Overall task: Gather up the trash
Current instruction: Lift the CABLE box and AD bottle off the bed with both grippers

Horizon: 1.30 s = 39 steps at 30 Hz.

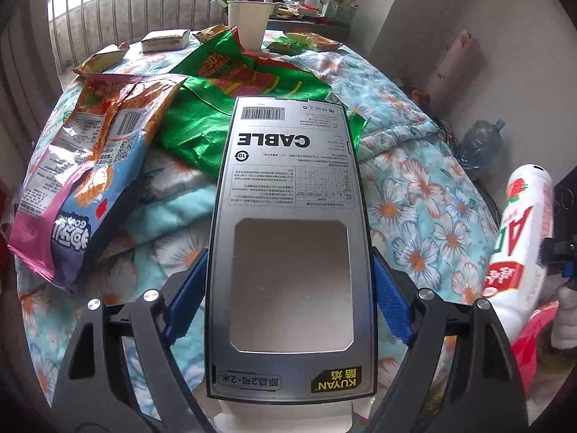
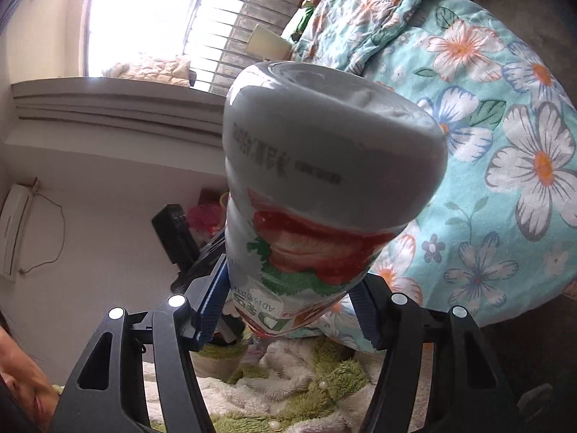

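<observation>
Left fingers (image 1: pixel 288 296) pinch cable box (image 1: pixel 288 216), tilted downward; right fingers (image 2: pixel 285 310) pinch bottle (image 2: pixel 317 180).

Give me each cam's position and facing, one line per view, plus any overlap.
Left wrist: sits on the left gripper, looks down over the floral quilt and its wrappers toward the barred window; shows both fingers clamping the grey cable box.
Right wrist: on the right gripper, rolled, faces wall and window; shows fingers clamping the strawberry bottle.
Shared: the quilt, bottle, window bars.
</observation>
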{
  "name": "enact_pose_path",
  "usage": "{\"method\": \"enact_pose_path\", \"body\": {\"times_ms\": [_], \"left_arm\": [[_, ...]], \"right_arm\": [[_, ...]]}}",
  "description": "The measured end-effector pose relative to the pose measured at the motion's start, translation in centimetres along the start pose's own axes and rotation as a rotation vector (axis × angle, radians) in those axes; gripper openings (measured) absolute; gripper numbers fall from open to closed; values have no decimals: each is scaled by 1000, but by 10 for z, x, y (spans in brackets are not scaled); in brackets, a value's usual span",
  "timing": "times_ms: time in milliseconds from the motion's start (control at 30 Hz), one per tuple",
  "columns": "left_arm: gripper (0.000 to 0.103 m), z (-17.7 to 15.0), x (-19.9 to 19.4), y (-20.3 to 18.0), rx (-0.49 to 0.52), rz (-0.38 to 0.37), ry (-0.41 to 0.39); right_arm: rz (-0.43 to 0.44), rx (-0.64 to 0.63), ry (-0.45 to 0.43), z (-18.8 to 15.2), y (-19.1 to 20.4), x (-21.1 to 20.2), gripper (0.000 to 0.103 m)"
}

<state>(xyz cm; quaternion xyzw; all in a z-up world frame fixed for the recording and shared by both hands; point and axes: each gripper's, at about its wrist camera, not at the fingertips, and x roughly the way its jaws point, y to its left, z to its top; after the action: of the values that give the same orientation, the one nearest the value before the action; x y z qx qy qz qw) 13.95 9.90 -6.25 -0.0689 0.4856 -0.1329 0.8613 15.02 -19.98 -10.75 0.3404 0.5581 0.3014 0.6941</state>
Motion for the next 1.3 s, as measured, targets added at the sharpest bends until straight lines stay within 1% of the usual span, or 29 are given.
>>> {"method": "enact_pose_path", "body": {"times_ms": [33,67,133,233,300,400,500,567,667,767,933,1067,1200,1300], "left_arm": [[80,-6,-1,-6,-10,-21,12],[81,-12,0,-12,-20,-35,22],[81,-22,4,-22,-35,-31,29],[81,-30,7,-30,-47,-5,23],[81,-31,6,-28,-64,-11,16],[81,-31,4,-23,-91,-13,15],[81,-31,4,-20,-101,-4,19],[81,-32,4,-22,-99,9,16],[81,-33,3,-24,-97,18,18],[81,-35,3,-27,-93,22,25],[81,-36,3,-36,-81,-2,46],[81,-37,6,-48,-52,-10,55],[81,-34,10,-51,-49,6,57],[81,-32,11,-51,-53,15,57]], "right_arm": [[-75,-8,-18,3,-1,4,61],[-108,-4,-40,7,-4,8,62],[-95,37,-77,11,-10,16,63],[-143,69,-158,14,-14,26,64],[-164,79,-209,13,-14,31,66],[-221,44,-267,8,-5,38,69],[-257,-3,-301,8,5,43,70],[-262,-38,-298,9,8,46,70],[-251,-78,-263,10,10,47,70],[-224,-89,-226,8,7,38,69],[-174,-105,-165,8,-1,21,69],[-167,-71,-197,6,-14,0,69],[-140,-10,-225,2,-26,-1,70],[-159,-5,-255,2,-24,5,70]]}}
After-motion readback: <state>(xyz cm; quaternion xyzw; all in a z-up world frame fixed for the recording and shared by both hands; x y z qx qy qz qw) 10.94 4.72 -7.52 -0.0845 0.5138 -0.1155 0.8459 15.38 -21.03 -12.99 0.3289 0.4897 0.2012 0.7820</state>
